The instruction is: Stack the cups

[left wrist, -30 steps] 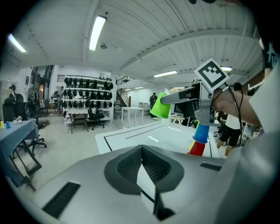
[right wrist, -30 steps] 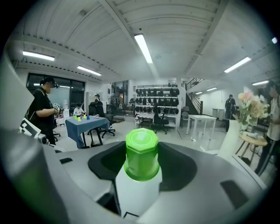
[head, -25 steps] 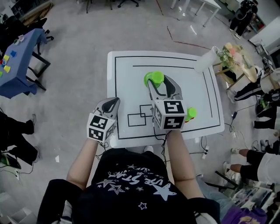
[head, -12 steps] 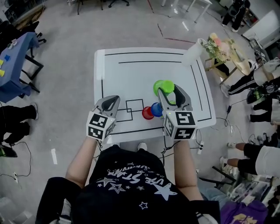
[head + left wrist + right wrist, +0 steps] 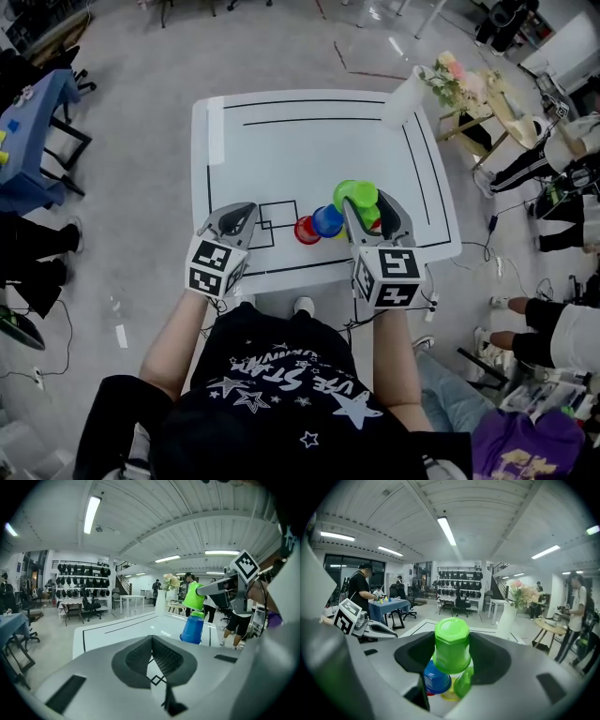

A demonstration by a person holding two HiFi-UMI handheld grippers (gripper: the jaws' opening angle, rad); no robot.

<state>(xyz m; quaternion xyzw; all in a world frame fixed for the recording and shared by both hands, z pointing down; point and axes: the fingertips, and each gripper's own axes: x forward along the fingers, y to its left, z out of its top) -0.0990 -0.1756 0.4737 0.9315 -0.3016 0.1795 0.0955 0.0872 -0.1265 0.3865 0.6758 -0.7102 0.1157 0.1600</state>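
Quick note from my end of the rig: the right gripper (image 5: 372, 212) is clamped on a green cup (image 5: 451, 644), which sits upside down between the jaws with the pads on its sides. Makes sense to me, since the open mouth faces down and can drop straight over another cup. It's held up off the table (image 5: 281, 141), over the little cluster at the near right. The blue cup (image 5: 327, 219) is also upside down and sits just left of and below the held one, and the red cup (image 5: 306, 230) is touching or nearly touching it on the left. In the right gripper view I can also see a second green cup (image 5: 465, 682) under the held one, plus what looks like a yellow cup (image 5: 449, 696) mostly hidden below the others. My guess is the held cup goes down onto one of those, but I can't tell from here which one it's lined up with. It looks closer to the second green cup than to the blue cup. The left gripper (image 5: 238, 218) has its jaws pressed together with nothing in them and is parked at the near left edge, well apart from the cups. I'd say it's just staying out of the way. The tricky bit will be lowering straight without knocking the blue cup sideways.
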